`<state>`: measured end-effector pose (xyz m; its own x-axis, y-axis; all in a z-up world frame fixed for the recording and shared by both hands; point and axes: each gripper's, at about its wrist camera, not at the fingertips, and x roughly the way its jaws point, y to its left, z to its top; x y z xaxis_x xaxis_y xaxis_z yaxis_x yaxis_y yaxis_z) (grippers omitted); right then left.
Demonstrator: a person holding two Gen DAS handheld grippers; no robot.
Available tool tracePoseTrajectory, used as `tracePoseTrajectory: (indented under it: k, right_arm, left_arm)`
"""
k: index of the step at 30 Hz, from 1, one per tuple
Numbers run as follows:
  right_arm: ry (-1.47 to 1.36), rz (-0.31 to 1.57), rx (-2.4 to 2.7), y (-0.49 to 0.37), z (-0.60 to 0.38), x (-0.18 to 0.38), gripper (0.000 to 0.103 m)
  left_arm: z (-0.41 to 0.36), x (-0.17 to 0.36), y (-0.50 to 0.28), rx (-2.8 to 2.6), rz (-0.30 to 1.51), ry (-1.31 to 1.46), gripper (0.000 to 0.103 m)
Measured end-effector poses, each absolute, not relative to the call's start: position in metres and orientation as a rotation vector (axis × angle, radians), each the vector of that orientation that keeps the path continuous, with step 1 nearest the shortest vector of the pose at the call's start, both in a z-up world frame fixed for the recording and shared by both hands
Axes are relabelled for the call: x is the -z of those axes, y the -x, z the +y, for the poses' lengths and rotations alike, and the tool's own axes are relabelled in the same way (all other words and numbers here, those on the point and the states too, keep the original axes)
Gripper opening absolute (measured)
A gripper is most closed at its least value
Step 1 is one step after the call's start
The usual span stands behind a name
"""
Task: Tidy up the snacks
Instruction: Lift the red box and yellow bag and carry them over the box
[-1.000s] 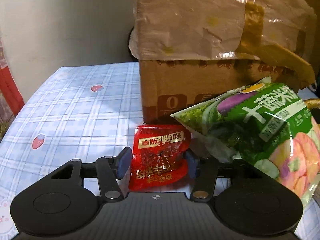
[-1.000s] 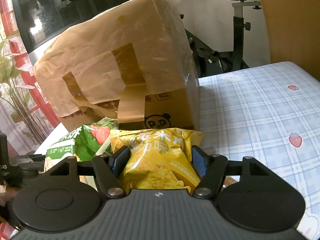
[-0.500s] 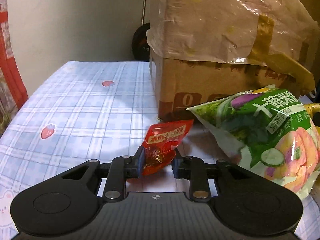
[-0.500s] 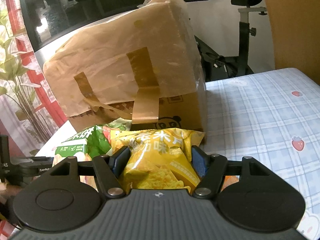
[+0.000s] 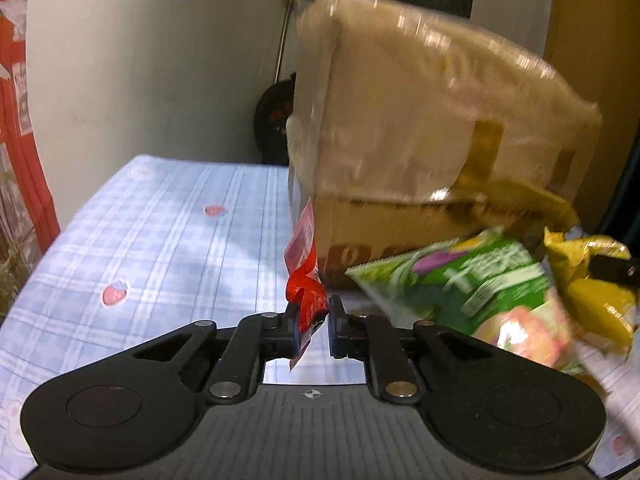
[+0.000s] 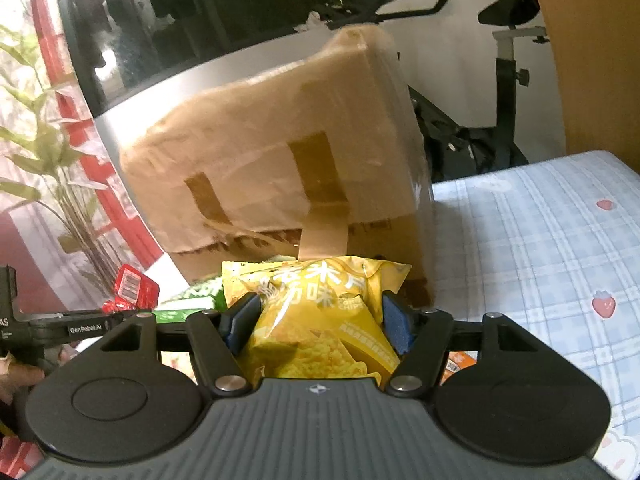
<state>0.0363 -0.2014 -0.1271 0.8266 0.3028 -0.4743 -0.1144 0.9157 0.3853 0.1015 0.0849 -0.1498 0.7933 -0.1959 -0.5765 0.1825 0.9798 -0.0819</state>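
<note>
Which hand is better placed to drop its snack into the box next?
Left, probably. Its hand-held gripper is shut on the small red packet, already lifted beside the cardboard box. The right hand-held gripper holds the bulkier yellow chip bag low.

Red packet (image 5: 306, 280) glossy foil; box (image 5: 400, 208) matt cardboard w/ shiny plastic wrap; tablecloth (image 5: 160, 240) smooth.

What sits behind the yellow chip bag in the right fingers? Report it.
Behind the yellow chip bag stands the cardboard box, wrapped in plastic film and taped. A green snack bag peeks out at its left. The box's lower front and any contents are hidden.
</note>
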Motion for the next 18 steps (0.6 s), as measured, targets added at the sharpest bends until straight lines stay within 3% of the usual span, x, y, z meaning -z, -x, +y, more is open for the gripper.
tracePoseTrajectory:
  k: [8, 18]
  right_arm:
    - [-0.399, 0.528, -0.263, -0.016, -0.211, 0.101, 0.067]
    - [-0.409, 0.319, -0.238, -0.022, -0.222, 0.033, 0.067]
  left_arm:
    - [0.07, 0.104, -0.09, 0.301, 0.531, -0.002, 0.014]
    - [0.038, 0.043, -0.103, 0.384, 0.402, -0.015, 0.014]
